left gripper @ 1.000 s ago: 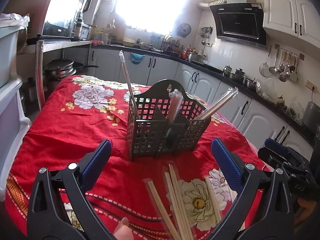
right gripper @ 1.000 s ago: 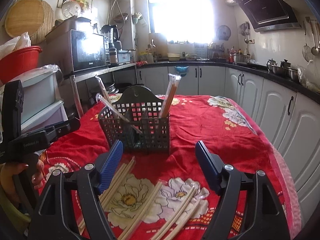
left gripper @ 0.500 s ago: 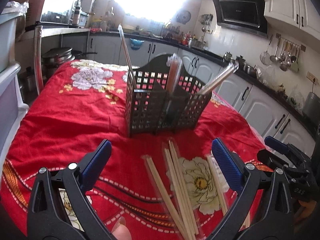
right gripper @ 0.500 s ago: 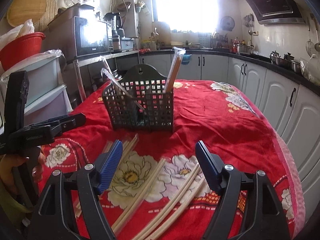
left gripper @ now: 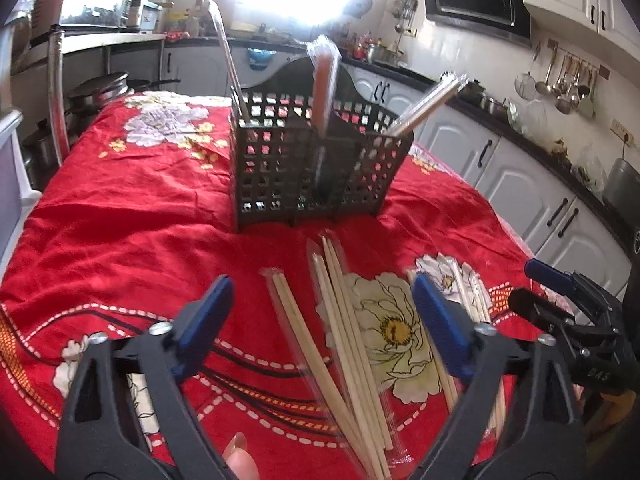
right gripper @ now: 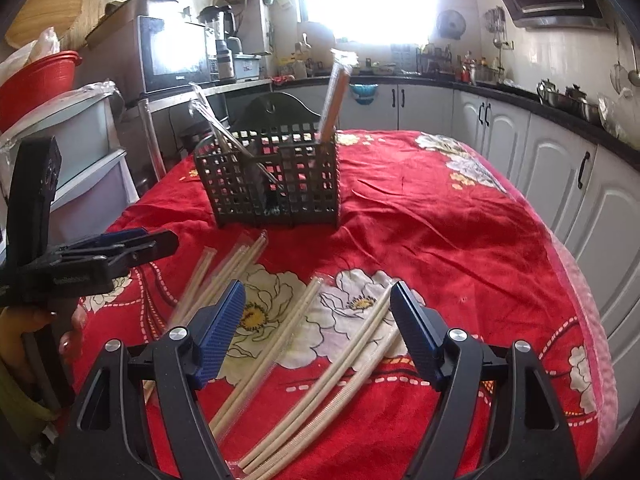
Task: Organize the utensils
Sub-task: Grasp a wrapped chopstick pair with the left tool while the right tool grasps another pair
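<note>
Left gripper (left gripper: 320, 316), jaws apart but just narrowing, and right gripper (right gripper: 318, 324), jaws apart, hovered empty over wrapped chopsticks (right gripper: 276, 344) before basket (right gripper: 272, 184)

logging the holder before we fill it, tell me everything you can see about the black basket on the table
The basket is dark, plastic-looking, with square-holed grid walls, inner dividers making compartments, and a taller arched back panel with a small hole. It stands upright on the red floral cloth, beyond the loose chopsticks. Three wrapped chopstick packs already stand in it: a clear one leaning left, an orange-brown one near the middle, and one slanting out over the right corner. No gripper touches it.
</note>
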`<state>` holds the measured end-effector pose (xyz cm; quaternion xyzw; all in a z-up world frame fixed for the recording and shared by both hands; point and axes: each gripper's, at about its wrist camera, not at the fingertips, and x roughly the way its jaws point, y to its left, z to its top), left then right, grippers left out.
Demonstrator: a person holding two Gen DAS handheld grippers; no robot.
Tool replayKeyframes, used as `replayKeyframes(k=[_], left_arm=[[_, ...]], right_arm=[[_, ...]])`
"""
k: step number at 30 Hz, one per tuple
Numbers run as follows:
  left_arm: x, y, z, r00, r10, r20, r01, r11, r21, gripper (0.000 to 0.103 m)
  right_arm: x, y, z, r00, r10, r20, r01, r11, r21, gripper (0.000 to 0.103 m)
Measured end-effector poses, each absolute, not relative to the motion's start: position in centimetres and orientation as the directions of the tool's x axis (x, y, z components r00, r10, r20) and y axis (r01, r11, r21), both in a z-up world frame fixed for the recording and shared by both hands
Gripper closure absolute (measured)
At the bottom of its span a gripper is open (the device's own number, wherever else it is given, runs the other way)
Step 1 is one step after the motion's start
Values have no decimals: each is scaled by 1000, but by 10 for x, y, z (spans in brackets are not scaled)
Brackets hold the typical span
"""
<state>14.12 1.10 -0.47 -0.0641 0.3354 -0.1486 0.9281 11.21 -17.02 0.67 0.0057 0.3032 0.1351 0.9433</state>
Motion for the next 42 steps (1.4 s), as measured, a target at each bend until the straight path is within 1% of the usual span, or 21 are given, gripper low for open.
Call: replayKeyframes(k=[1, 2, 4, 5, 7, 8, 10, 12, 15, 17, 21, 29, 33, 39, 42], left_arm=[[144, 9, -7, 717, -327, -616, 240, 945, -222, 39], [146, 7, -10, 705, -333, -626, 245, 943, -226, 42], [151, 4, -16, 678, -343, -650, 250, 939, -235, 54], [154, 3, -19, 663, -349, -662, 252, 937, -241, 57], [160, 1, -24, 639, -355, -683, 252, 935, -251, 69], [163, 0, -25, 627, -362, -690, 256, 932, -257, 71], [169, -2, -28, 607, -361, -708, 255, 932, -257, 79], [175, -4, -30, 591, -358, -723, 254, 933, -254, 82], [186, -9, -32, 569, -347, -745, 258, 936, -240, 82], [192, -11, -34, 560, -341, -755, 253, 938, -236, 87], [203, -13, -38, 547, -330, -770, 238, 942, -234, 87], [230, -4, -48, 524, -346, -778, 179, 938, -297, 87], [241, 2, -50, 521, -374, -768, 158, 926, -344, 87], [251, 6, -52, 519, -393, -760, 140, 915, -377, 89], [254, 5, -53, 519, -396, -757, 134, 913, -386, 92]], right_arm=[[114, -173, 6, 777, 255, -576, -244, 965, 98, 31], [115, -174, 4, 773, 253, -582, -239, 966, 102, 31], [119, -178, 1, 765, 244, -595, -224, 968, 110, 32], [120, -181, -1, 761, 244, -602, -218, 969, 117, 35], [125, -186, -4, 748, 243, -618, -206, 970, 133, 40], [128, -188, -6, 741, 243, -627, -198, 970, 141, 42], [134, -193, -9, 729, 243, -639, -188, 970, 155, 44], [139, -197, -12, 722, 243, -648, -178, 970, 166, 45], [144, -200, -14, 715, 249, -653, -172, 968, 182, 46], [147, -200, -15, 711, 253, -656, -172, 967, 186, 46], [155, -200, -15, 702, 257, -664, -180, 966, 184, 46], [178, -200, -19, 661, 269, -701, -201, 963, 180, 49], [187, -201, -22, 645, 267, -716, -205, 963, 174, 50], [203, -201, -31, 606, 267, -749, -205, 962, 177, 50], [212, -202, -38, 578, 267, -771, -197, 963, 185, 51]])
